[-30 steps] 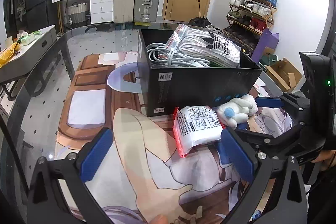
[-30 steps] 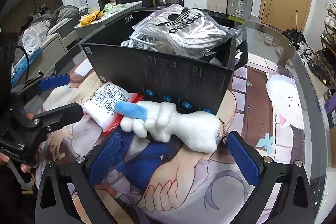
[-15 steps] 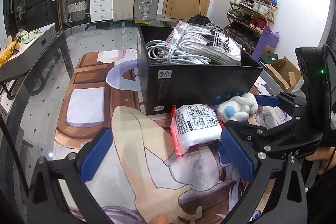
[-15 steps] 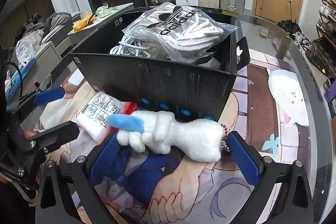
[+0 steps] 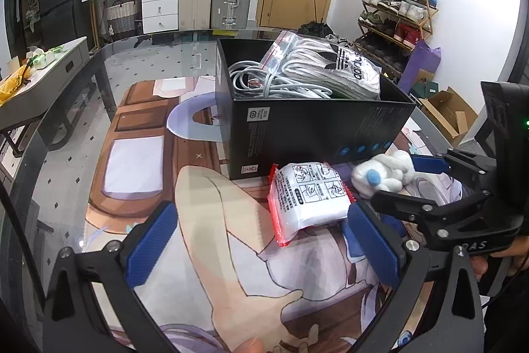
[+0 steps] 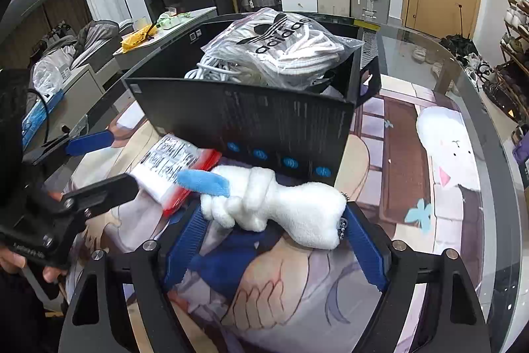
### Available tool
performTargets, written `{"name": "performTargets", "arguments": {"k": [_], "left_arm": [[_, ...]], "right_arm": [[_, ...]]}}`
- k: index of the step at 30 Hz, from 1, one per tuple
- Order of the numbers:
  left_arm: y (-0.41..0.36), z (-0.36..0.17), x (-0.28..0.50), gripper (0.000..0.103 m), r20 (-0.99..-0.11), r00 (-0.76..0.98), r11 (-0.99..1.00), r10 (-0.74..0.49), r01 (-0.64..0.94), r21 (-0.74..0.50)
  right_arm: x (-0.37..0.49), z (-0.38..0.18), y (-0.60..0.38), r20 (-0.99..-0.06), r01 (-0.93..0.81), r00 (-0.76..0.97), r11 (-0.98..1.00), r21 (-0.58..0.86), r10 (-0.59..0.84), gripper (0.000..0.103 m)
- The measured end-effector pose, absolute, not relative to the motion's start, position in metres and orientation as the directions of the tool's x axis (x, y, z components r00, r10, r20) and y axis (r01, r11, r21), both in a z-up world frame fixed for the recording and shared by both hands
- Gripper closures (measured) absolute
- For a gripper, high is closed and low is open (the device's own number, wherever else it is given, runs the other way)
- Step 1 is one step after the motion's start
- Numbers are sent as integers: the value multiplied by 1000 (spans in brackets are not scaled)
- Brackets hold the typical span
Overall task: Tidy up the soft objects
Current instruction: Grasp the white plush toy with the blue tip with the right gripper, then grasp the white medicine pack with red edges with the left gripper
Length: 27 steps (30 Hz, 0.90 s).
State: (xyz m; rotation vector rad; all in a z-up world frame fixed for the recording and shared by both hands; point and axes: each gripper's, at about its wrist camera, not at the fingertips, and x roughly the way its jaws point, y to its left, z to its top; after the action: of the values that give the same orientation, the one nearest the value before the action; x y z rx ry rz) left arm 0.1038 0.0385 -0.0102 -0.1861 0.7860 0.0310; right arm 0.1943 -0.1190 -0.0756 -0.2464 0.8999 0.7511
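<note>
A white plush toy (image 6: 274, 207) with a blue tip lies on the printed mat in front of the black box (image 6: 258, 128). My right gripper (image 6: 269, 245) is open, its blue fingers on either side of the plush. The plush also shows in the left wrist view (image 5: 383, 176). A white packet with red edges (image 5: 307, 197) lies left of the plush. My left gripper (image 5: 264, 243) is open, its right finger just beside the packet. The black box (image 5: 317, 134) holds a coil of white cable (image 5: 267, 81) and a bagged Adidas garment (image 5: 330, 68).
The printed mat (image 5: 205, 220) covers a glass table (image 5: 142, 55). A white plush-shaped print (image 6: 443, 154) lies on the mat right of the box. Suitcases, drawers and a shoe rack stand beyond the table.
My right gripper has moved forward so its fingers now flank the plush. My left gripper has edged slightly closer to the packet. The plush and packet stay on the mat.
</note>
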Motion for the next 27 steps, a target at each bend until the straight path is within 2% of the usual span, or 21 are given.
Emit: {"name": "performTargets", "arguments": {"k": [10,20,27], "left_arm": [[19,-7,109,0,-728,685,994,13,-90,-67],[5,-6,121,0,-746,664,994,-48,-42,-101],[-5,-11,135,1,-770,638,996,-19,-51,-67]], "right_arm": [[187,-54,-138,-741,-692,403,708,137,537,19],[183,-43,-150,-718,-693,410,704,156,562,19],[184,-42,-156,-715,-680,416,715,165,561,19]]}}
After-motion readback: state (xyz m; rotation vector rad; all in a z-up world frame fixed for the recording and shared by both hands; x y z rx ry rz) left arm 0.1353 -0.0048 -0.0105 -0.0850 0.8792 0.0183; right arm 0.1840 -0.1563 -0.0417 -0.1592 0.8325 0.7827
